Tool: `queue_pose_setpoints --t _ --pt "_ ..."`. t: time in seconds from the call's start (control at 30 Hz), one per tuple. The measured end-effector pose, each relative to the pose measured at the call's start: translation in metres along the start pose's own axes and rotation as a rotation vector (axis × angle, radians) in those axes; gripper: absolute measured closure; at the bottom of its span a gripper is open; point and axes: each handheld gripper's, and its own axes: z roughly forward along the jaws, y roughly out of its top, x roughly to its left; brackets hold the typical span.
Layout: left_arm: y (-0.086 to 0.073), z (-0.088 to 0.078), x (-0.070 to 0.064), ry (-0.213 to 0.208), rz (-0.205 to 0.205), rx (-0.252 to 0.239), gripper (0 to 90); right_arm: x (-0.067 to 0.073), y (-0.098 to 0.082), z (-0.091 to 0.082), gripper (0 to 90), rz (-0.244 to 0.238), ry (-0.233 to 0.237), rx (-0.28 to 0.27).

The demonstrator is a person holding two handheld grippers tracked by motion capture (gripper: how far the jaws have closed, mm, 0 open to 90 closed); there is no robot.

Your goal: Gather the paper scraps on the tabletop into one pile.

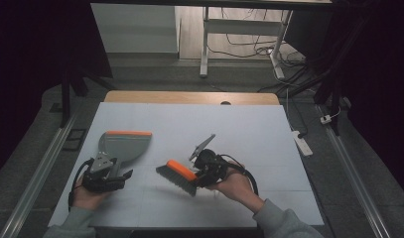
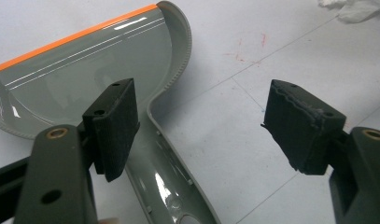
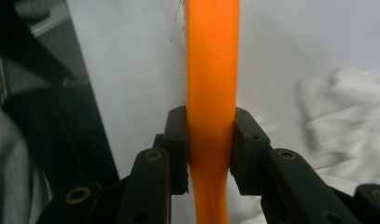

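Leftmost, the grey dustpan (image 1: 124,145) with its orange lip lies flat on the white surface (image 1: 249,124), its handle running back toward the left tongs (image 1: 111,174); in the left gripper view those tongs stand released, jaws wide, one pad (image 2: 114,122) over the dustpan's (image 2: 89,79) handle, the other clear of it to one side. Right of that, the right tongs (image 1: 202,173) are clenched on the orange handle of a hand brush (image 1: 178,176), grey bristles down near the surface, just beside the dustpan; the right gripper view shows both pads (image 3: 177,144) pressed against the brush handle (image 3: 212,93).
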Motion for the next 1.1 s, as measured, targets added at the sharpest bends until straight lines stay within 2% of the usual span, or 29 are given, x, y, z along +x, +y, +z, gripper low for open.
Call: queue_pose_setpoints --t 0.13,0.2,0.23,0.27,0.3,0.37,0.43,0.5,0.57,0.67,0.77,0.87,0.93,1.1 --pt "0.0 0.0 0.0 0.001 -0.001 0.001 27.4 0.004 0.001 0.018 70.1 -0.034 -0.016 0.08" --pt "0.0 0.0 0.0 0.001 -0.004 0.0 27.4 -0.001 0.002 0.022 70.1 -0.032 -0.084 0.078" --pt "-0.001 0.0 0.0 0.003 -0.005 -0.001 27.4 -0.008 0.003 0.022 70.1 -0.034 -0.112 0.086" --pt "-0.001 0.0 0.001 0.002 -0.007 -0.002 27.4 -0.015 0.003 0.021 70.1 -0.014 -0.118 0.084" --pt "-0.001 0.0 0.001 0.002 -0.007 0.0 27.4 -0.022 0.003 0.02 70.1 0.026 -0.118 0.064" --pt "-0.001 0.0 0.002 0.002 -0.009 -0.001 27.4 -0.034 0.001 0.015 70.1 0.046 -0.166 0.059" --pt "-0.001 0.0 0.002 0.003 -0.011 0.0 27.4 -0.042 -0.002 0.009 70.2 0.057 -0.187 0.029" --pt "-0.001 0.0 0.002 0.003 -0.01 0.002 27.4 -0.045 -0.006 -0.001 70.1 0.06 -0.181 -0.018" --pt "-0.001 0.001 0.001 0.003 -0.008 0.003 27.4 -0.043 -0.01 -0.014 70.1 0.055 -0.16 -0.068" --pt "-0.001 0.001 0.001 0.005 -0.006 0.006 27.4 -0.036 -0.018 -0.039 70.1 0.027 -0.192 -0.1" --pt "-0.001 0.001 0.001 0.004 -0.008 0.003 27.4 -0.034 -0.032 -0.063 70.1 0.021 -0.207 -0.116" --pt "-0.001 0.001 0.001 0.005 -0.005 0.006 27.4 -0.037 -0.049 -0.082 70.1 0.024 -0.219 -0.092" --pt "-0.001 0.001 0.0 0.004 -0.004 0.007 27.4 -0.039 -0.063 -0.086 70.1 0.009 -0.208 -0.061" --pt "-0.001 0.001 0.001 0.007 -0.003 0.011 27.4 -0.034 -0.091 -0.074 70.1 -0.086 -0.181 0.073"
